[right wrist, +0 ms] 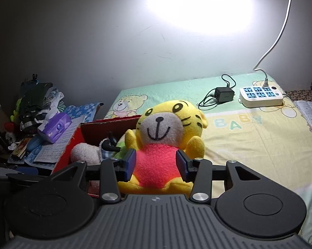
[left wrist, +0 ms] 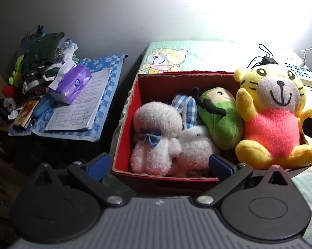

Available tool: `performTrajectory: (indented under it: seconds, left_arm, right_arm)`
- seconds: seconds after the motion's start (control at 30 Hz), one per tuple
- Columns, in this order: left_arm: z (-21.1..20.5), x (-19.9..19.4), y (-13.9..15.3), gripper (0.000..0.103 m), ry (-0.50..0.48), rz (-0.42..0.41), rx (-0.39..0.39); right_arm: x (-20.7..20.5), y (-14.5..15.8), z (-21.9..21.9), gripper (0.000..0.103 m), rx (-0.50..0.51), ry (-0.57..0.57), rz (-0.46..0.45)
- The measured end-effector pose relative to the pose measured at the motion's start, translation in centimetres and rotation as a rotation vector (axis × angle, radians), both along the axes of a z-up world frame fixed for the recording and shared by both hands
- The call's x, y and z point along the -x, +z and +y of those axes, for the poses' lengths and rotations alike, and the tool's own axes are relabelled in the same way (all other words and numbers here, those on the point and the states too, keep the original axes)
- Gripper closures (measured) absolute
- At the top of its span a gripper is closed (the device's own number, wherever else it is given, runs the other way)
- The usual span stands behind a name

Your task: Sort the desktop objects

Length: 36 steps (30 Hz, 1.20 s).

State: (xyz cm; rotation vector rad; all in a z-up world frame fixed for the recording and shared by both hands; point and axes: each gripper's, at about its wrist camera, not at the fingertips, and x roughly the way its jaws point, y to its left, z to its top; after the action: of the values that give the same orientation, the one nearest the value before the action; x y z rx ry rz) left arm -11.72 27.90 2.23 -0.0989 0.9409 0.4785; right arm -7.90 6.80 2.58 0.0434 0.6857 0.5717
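A yellow tiger plush [right wrist: 164,137] with a pink belly sits upright between the fingers of my right gripper [right wrist: 156,165], which is shut on its belly. In the left wrist view the same tiger plush [left wrist: 276,112] stands at the right end of a red cardboard box [left wrist: 125,124]. Inside the box lie a fluffy white plush [left wrist: 156,132] with a blue bow, a second white plush [left wrist: 195,145] and a green plush [left wrist: 220,120]. My left gripper [left wrist: 160,165] is open at the box's near wall, holding nothing. The right wrist view shows the box [right wrist: 106,128] just left of the tiger.
The box stands on a bear-print sheet [right wrist: 249,141]. A white power strip [right wrist: 261,95], a black charger [right wrist: 224,94] and a printed sheet [right wrist: 311,116] lie to the far right. On the left, a side table holds a purple tissue pack [left wrist: 73,83], papers [left wrist: 79,108] and piled clothes [left wrist: 42,62].
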Motion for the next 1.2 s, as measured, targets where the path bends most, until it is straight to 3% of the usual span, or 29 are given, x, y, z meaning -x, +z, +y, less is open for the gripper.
performTrajectory:
  seconds: [0.57, 0.9, 1.03, 1.2]
  left_arm:
    - [0.0, -1.9, -0.5, 0.001, -0.06, 0.023, 0.067]
    - [0.5, -2.8, -1.1, 0.001, -0.073, 0.041, 0.057]
    - [0.6, -3.1, -1.1, 0.001, -0.079, 0.046, 0.056]
    - [0.4, -3.4, -1.1, 0.001, -0.092, 0.051, 0.063]
  right_arm:
    - [-1.3, -0.6, 1.5, 0.05, 0.075, -0.086, 0.018]
    - [-2.4, -0.6, 2.3, 0.038, 0.135, -0.15, 0.022]
    - [-2.8, -0.5, 2.8, 0.027, 0.154, -0.164, 0.036]
    - [-2.9, -0.3, 3.5, 0.026, 0.175, -0.147, 0.025]
